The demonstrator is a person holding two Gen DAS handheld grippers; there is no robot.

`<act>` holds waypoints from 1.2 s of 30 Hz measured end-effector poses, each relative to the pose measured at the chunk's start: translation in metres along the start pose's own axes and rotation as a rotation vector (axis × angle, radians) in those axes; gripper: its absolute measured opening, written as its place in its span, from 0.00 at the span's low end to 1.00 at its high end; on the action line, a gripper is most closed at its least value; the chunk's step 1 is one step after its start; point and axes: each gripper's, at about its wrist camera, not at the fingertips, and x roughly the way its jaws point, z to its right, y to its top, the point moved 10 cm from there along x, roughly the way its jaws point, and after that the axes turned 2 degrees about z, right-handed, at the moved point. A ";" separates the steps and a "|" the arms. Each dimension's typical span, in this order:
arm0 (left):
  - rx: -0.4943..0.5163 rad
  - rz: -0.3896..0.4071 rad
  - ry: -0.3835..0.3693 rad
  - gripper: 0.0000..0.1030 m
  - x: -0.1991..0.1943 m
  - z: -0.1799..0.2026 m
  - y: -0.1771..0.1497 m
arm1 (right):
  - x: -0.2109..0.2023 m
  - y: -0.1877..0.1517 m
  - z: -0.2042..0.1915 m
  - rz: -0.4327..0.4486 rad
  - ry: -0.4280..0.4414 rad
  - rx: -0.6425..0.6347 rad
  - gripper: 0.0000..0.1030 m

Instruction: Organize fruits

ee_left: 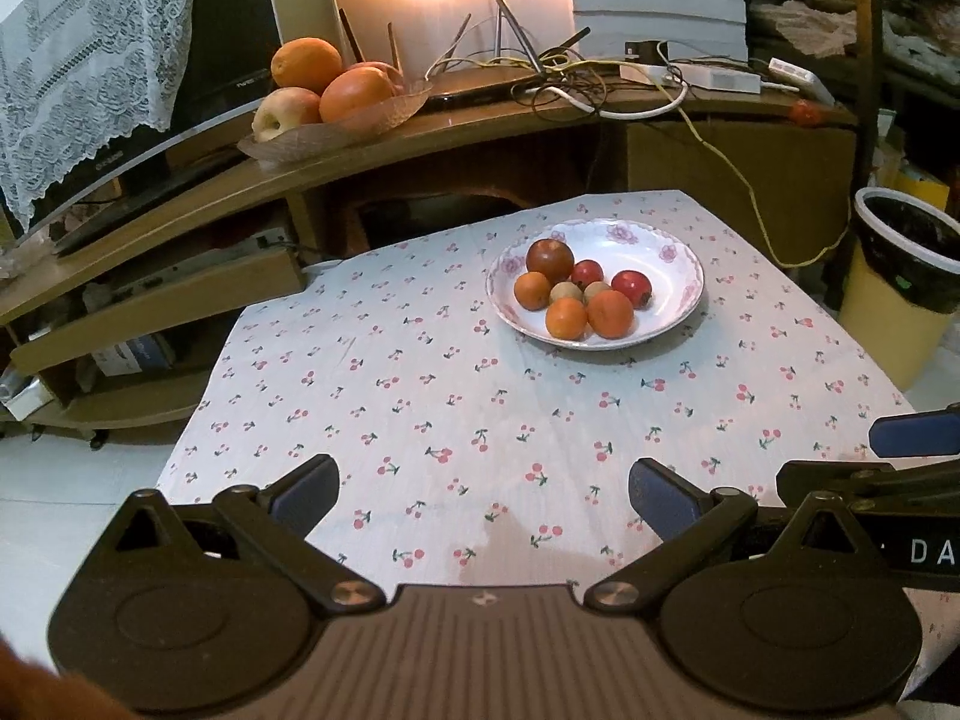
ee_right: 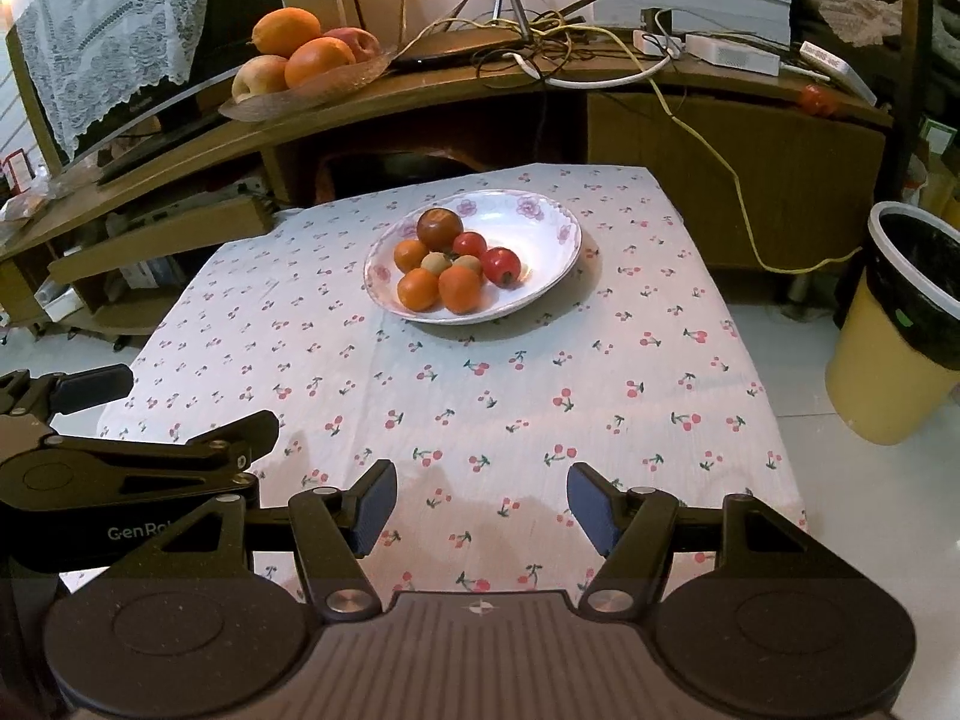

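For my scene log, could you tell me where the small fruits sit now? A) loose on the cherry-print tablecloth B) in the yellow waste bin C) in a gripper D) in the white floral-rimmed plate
D: the small orange, red and brown fruits all lie inside the white floral-rimmed plate on the cherry-print tablecloth.

Home living room: cherry-print tablecloth [ee_left: 480, 420], wooden TV stand [ee_left: 420, 138] with lace-draped television [ee_left: 150, 90], cable clutter [ee_left: 570, 78], yellow waste bin [ee_left: 900, 300].

Cherry-print tablecloth [ee_left: 456, 396] over table; curved wooden shelf unit [ee_left: 492, 120] behind, tangled cables [ee_left: 576, 78], bright lamp glow; lace curtain [ee_left: 78, 48] left; yellow bin [ee_right: 894, 348] right, pale floor
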 end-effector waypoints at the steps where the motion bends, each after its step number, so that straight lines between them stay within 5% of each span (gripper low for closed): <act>1: 0.000 0.000 0.002 1.00 -0.001 0.000 -0.001 | -0.001 -0.002 -0.001 -0.001 0.001 -0.002 0.63; 36: 0.013 0.007 0.026 1.00 -0.025 -0.004 -0.022 | -0.024 -0.020 -0.018 0.016 0.020 -0.038 0.64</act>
